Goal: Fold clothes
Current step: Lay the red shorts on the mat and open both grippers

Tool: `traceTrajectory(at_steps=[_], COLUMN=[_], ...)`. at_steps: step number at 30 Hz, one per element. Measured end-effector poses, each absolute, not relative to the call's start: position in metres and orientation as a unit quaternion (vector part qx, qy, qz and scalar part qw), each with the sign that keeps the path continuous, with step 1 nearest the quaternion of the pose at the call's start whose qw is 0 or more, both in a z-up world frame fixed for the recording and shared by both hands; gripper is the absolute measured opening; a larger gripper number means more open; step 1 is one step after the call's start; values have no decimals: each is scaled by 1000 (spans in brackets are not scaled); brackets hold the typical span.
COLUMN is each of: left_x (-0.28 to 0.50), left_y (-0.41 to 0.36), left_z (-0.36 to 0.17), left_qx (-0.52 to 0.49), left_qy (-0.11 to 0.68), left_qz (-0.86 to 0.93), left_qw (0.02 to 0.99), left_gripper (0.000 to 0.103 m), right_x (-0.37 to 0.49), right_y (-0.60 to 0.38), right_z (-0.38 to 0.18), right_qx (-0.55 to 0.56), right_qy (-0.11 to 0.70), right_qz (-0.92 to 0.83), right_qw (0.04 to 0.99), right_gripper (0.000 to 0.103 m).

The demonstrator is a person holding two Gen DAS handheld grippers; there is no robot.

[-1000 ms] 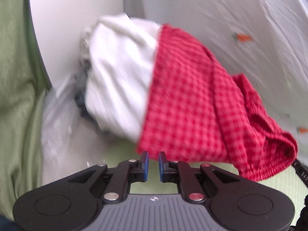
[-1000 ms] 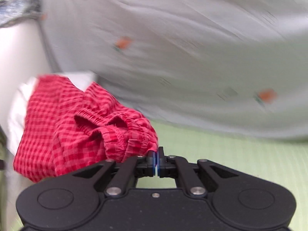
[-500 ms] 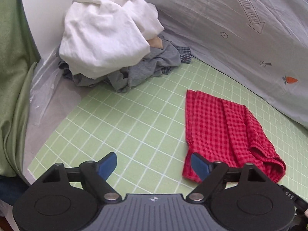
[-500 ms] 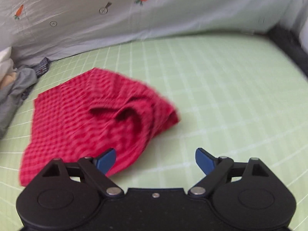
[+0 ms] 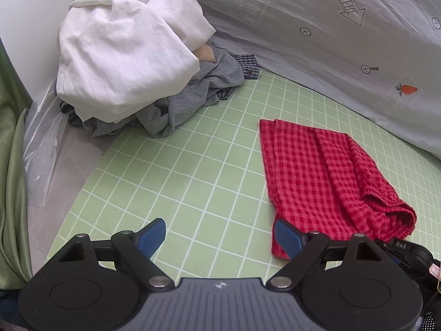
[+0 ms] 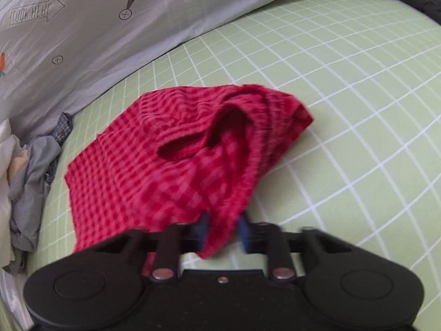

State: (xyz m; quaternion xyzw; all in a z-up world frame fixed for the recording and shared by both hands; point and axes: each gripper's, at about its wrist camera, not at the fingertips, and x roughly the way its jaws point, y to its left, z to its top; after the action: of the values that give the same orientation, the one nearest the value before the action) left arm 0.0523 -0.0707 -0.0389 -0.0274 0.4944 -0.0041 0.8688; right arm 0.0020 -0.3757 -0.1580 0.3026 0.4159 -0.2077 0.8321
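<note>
Pale green matting ruled with a white grid (image 5: 176, 165) covers the work surface, backed by a grey sheet printed with carrots and an arrow (image 5: 317, 27). On it the red gingham shorts with an elasticated waistband (image 5: 325, 173) lie loosely flattened, hem toward the back, gathered waistband rumpled at the near right. The left gripper (image 5: 220, 234) hovers low over the mat with its blue-padded fingers (image 5: 153, 234) spread wide and nothing between them; the right-hand pad sits just beside the shorts' near corner, though contact cannot be judged. The right gripper (image 6: 222, 230), blurred, has its fingers narrowed around a bunched fold of the same shorts (image 6: 179, 160), cloth filling the gap between the pads, while a small space remains on either side, so a firm pinch cannot be confirmed. At the back left a heap of crumpled laundry, a soft white garment atop grey jersey and plaid pieces (image 5: 129, 58), rests against the wall beside a clear plastic bag (image 5: 41, 143).
</note>
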Motion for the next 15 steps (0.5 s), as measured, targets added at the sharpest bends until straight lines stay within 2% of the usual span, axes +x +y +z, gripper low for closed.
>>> traceTrajectory(at_steps=[9, 11, 15], left_x=[68, 71, 80], left_y=[-87, -94, -112], left_z=[-45, -45, -48], left_qx=[-35, -39, -49], left_qy=[490, 489, 492], left_qz=[10, 17, 23], left_qw=[871, 871, 869], left_gripper=[87, 87, 87], right_x=[-41, -44, -44], right_y=[-425, -451, -522], right_z=[-99, -93, -95], right_qx=[166, 117, 98], right_qy=[381, 370, 356], right_qz=[-207, -235, -322], right_qw=[886, 891, 872], right_gripper=[5, 5, 9])
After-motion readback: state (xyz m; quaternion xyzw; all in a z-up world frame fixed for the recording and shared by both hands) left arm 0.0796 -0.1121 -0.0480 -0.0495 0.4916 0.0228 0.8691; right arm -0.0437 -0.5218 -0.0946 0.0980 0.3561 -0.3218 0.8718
